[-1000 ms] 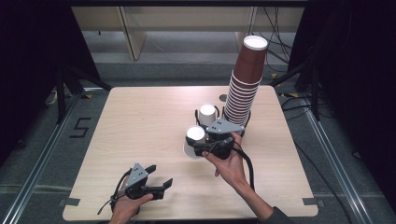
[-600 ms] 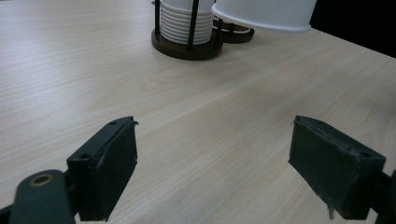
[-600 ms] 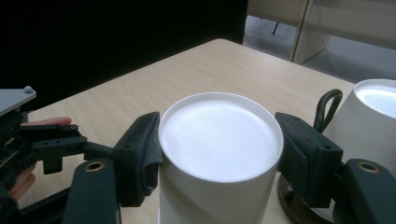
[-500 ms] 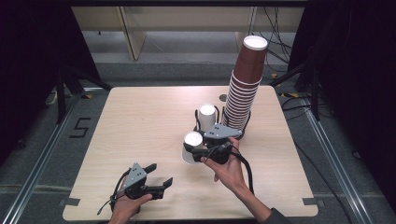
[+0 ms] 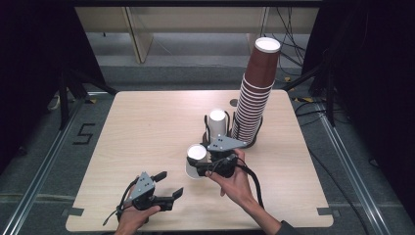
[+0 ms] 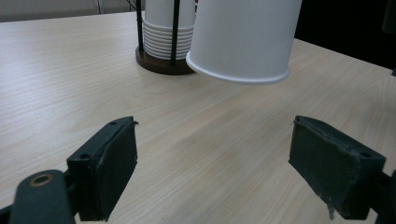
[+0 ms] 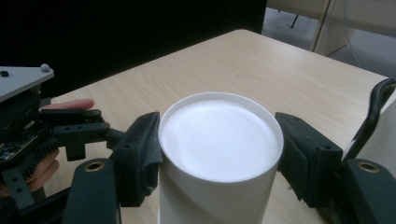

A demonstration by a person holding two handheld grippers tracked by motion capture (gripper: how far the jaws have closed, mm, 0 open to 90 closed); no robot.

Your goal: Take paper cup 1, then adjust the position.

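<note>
Right gripper (image 7: 219, 163) is clamped on an upside-down white paper cup (image 7: 219, 154), one jaw on each side of its upper wall just under the closed base; the cup hangs clear of the table (image 5: 147, 127), likely so it can be carried and set down. Left gripper (image 5: 164, 188) rests low at the near edge, jaws parted and empty, the cup up ahead of them. Beyond the right gripper stand a wire holder with a short white cup stack (image 5: 217, 125) and a tall brown cup stack (image 5: 257, 93); light woodgrain tabletop, dark surroundings, grey floor.
</note>
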